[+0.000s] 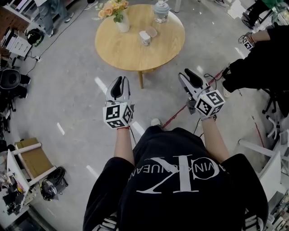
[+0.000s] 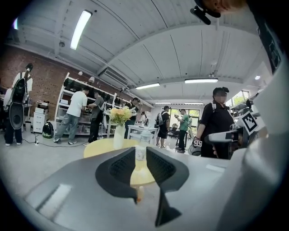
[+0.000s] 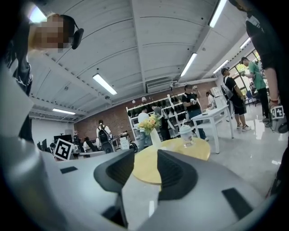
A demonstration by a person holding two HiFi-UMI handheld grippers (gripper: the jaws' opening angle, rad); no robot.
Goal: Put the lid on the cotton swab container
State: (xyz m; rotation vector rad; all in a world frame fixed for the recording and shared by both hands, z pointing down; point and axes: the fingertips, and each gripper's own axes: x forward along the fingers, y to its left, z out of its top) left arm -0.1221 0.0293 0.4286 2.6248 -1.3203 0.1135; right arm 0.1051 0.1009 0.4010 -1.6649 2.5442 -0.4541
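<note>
On the round wooden table ahead of me stands a small white cotton swab container. A round clear lid lies just behind it. Both grippers hover over the floor short of the table, well apart from these things. My left gripper has its jaws a narrow gap apart with nothing between them. In the left gripper view the far-off container shows through that gap. My right gripper is open wider and empty, and in the right gripper view it points at the table.
A white vase of flowers and a lidded glass jar also stand on the table. A person in black sits at the right. Several people stand by shelves along the brick wall. A cardboard box lies at the lower left.
</note>
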